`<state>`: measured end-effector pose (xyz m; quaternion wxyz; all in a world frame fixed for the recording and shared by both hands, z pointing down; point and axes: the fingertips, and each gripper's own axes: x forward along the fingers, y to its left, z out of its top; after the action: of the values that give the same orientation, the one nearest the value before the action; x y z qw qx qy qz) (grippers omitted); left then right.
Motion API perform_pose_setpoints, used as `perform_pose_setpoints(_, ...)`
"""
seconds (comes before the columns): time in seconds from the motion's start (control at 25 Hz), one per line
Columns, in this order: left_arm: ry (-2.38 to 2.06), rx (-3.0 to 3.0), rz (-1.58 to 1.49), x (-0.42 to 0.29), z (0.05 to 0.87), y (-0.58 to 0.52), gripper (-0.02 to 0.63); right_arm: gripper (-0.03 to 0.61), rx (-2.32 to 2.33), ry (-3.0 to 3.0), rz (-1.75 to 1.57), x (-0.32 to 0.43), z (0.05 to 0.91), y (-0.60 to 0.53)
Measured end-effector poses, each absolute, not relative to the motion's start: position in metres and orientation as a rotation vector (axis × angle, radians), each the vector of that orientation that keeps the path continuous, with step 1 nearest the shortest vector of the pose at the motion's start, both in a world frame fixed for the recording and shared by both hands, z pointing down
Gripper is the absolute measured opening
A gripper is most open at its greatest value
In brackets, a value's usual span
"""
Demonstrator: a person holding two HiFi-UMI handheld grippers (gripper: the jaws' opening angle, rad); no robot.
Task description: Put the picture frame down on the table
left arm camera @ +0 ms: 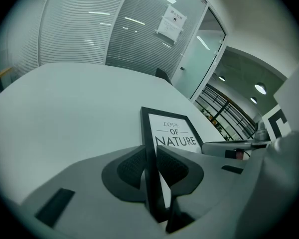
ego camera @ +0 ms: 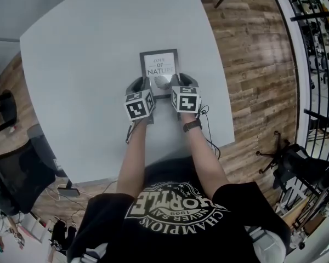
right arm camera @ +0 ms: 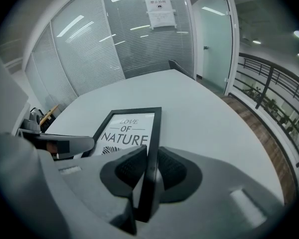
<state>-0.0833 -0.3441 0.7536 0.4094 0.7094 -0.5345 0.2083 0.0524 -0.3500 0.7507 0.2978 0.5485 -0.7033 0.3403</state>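
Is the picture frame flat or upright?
Flat, print facing up; the left gripper and right gripper clamp the picture frame at its sides; whether it touches the table, cannot tell.

Matt, smooth picture frame, smooth matt table, wood-plank floor

"LOVE OF NATURE" on the print in the black picture frame, "CHAMPIONS", "NEVER SAY" and "1999" upside down on the person's black T-shirt, paper notice on the glass wall too small to read
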Motion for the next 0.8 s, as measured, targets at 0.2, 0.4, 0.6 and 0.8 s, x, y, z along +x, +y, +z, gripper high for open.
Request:
perform_pose_setpoints(0.2, -1.419, 1.861, 0.444, -0.088, 0.704, -0.341, 0.069, 0.067, 1.538, -1.937, 0.833, 0.056, 0.707, -0.346)
perform_pose_setpoints(0.4, -1.486, 1.953, 0.398, -0.097, 0.651, -0.333, 0.069, 0.067, 1.576, -2.057, 0.735, 0.046, 0.651, -0.338)
perform_pose_setpoints(0.6, -1.536, 2.054, 0.326, -0.103, 0.589, -0.318, 0.069, 0.066, 1.606, -2.17, 0.627, 0.035, 0.588, -0.327)
perform_pose_setpoints(0.8, -1.54, 2.177, 0.238, -0.096, 0.528, -0.299, 0.069, 0.064, 1.588, -2.263, 0.552, 0.027, 0.536, -0.303)
